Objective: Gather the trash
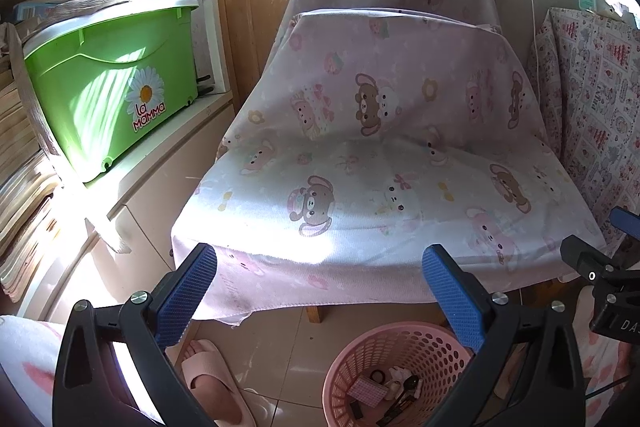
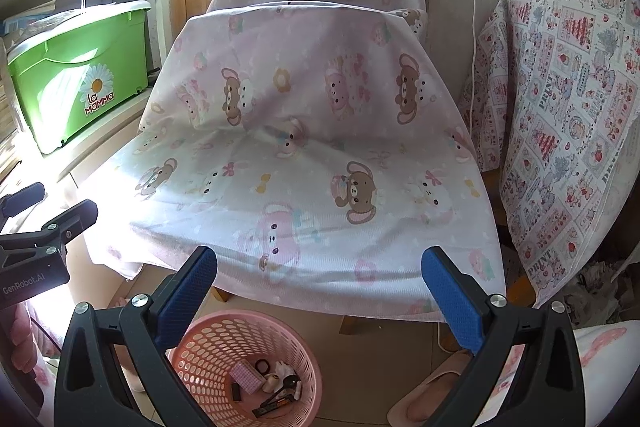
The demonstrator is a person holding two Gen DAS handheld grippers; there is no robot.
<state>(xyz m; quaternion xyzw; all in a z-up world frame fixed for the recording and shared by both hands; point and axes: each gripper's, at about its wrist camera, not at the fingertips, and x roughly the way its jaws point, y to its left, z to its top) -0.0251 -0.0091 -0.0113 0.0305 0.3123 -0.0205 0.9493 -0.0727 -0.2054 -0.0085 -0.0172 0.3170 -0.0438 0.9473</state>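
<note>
A pink perforated basket (image 1: 404, 355) (image 2: 224, 343) stands on the tiled floor below the chair's front edge. Several small bits of trash (image 1: 394, 393) (image 2: 268, 383) lie in its bottom, among them a pink dotted card and dark pieces. My left gripper (image 1: 320, 261) hangs open above the floor with nothing between its blue pads. My right gripper (image 2: 320, 263) is open and empty too, held above the basket. The left gripper's body shows at the left edge of the right wrist view, and the right one's at the right edge of the left wrist view.
A chair draped in a pink bear-print cloth (image 1: 380, 155) (image 2: 304, 155) fills the middle. A green plastic bin (image 1: 108, 83) sits on a white cabinet to the left. A patterned cloth (image 2: 560, 115) covers furniture to the right. A foot in a pink slipper (image 1: 216, 383) is near the basket.
</note>
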